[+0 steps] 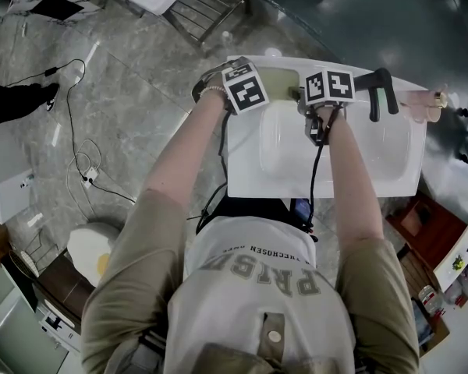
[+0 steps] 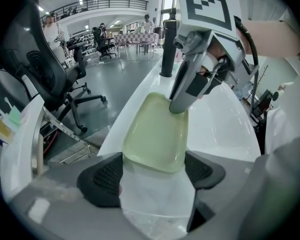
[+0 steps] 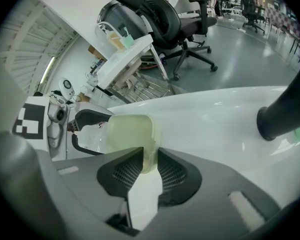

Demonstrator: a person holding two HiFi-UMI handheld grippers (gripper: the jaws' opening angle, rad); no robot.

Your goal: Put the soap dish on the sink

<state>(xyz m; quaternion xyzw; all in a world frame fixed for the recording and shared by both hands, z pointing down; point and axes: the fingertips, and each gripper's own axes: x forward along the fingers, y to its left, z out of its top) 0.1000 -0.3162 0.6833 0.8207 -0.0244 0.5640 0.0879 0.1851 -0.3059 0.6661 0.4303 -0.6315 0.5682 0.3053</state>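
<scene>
The pale green soap dish (image 1: 281, 80) rests on the back ledge of the white sink (image 1: 327, 179), between my two grippers. In the left gripper view the dish (image 2: 155, 134) runs away from me, and my left gripper (image 2: 154, 171) is shut across its near end, a pad on each side. My right gripper (image 2: 179, 106) comes down on the dish's far right rim. In the right gripper view that rim (image 3: 149, 149) stands between the pads of my right gripper (image 3: 149, 166), which is shut on it. My left gripper (image 3: 92, 131) shows beyond the dish.
A black faucet (image 1: 378, 92) stands on the ledge right of my right gripper, with a pinkish bottle (image 1: 427, 104) at the sink's far right corner. Black office chairs (image 2: 40, 59) and a metal rack (image 3: 145, 89) stand behind the sink. Cables (image 1: 78, 146) lie on the floor at left.
</scene>
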